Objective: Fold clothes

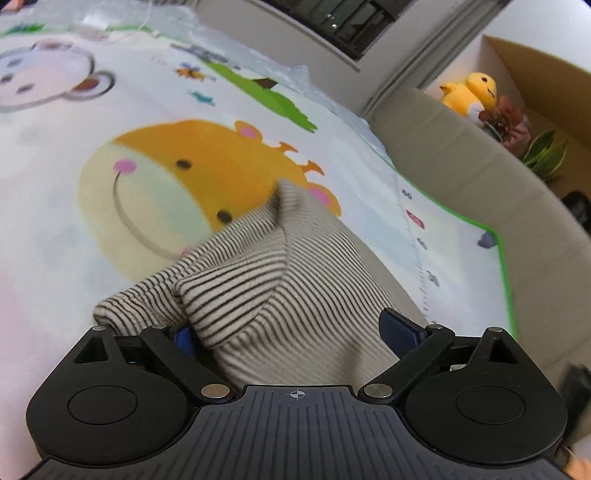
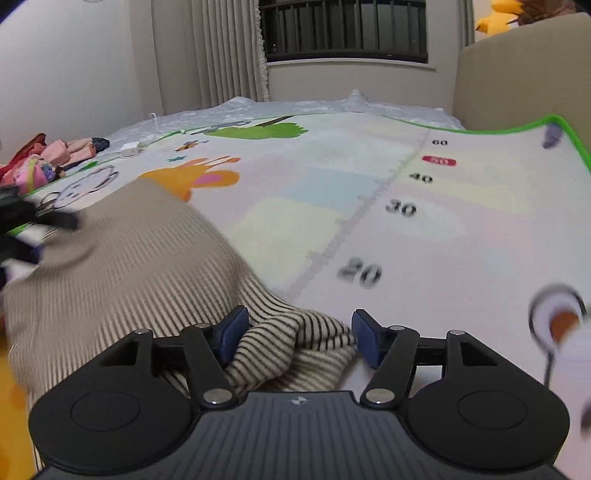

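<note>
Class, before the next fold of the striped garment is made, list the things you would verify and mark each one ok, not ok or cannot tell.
1. Left gripper has striped garment between its fingers: ok.
2. Left gripper clamped shut on it: not ok, fingers stand wide apart.
3. Right gripper has cloth between its fingers: ok, but fingers also stand open.
4. Play mat ahead of the garment free of clutter: ok.
5. Pile of other clothes lies apart from the garment: ok.
6. Garment lies flat: not ok, bunched at both grippers.

Barred window (image 2: 345,31), pleated curtain (image 2: 221,51)
</note>
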Demonstrator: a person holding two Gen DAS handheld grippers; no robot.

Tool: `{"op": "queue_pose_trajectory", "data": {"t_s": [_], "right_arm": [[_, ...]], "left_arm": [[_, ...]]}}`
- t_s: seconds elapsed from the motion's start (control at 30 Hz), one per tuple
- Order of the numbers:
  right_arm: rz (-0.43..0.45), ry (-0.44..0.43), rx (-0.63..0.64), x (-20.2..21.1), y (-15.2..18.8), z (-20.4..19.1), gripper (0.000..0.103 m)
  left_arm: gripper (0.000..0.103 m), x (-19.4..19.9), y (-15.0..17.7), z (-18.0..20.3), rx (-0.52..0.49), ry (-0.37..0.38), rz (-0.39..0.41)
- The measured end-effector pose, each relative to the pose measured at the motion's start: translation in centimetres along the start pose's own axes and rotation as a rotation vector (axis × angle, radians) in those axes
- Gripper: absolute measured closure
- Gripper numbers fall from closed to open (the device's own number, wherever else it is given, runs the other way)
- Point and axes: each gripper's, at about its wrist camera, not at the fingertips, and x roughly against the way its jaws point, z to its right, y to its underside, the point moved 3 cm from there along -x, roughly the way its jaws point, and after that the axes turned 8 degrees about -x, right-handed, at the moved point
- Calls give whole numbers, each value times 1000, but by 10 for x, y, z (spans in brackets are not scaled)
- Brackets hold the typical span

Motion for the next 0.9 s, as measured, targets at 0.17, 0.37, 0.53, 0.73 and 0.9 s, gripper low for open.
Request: {"op": "queue_pose_trajectory", "data": {"t_s": [0.17, 0.37, 0.53, 0.73, 0.9], "right_arm": [[-4, -51, -5, 39, 35, -26, 41], [-2, -79, -42, 60, 57, -45, 29], [-50, -149, -39, 52, 58, -50, 0], [-31, -188, -20, 62, 52, -47, 1], [61, -253, 136, 96, 40, -64, 46]], "left_arm": [[2, -5, 1, 9, -84, -54, 10], [2, 14, 6, 13, -106, -100, 0], [2, 50, 28, 13, -39, -72, -18], [2, 94, 60, 24, 12, 16, -47], [6, 101, 83, 42, -20, 145, -151]]}}
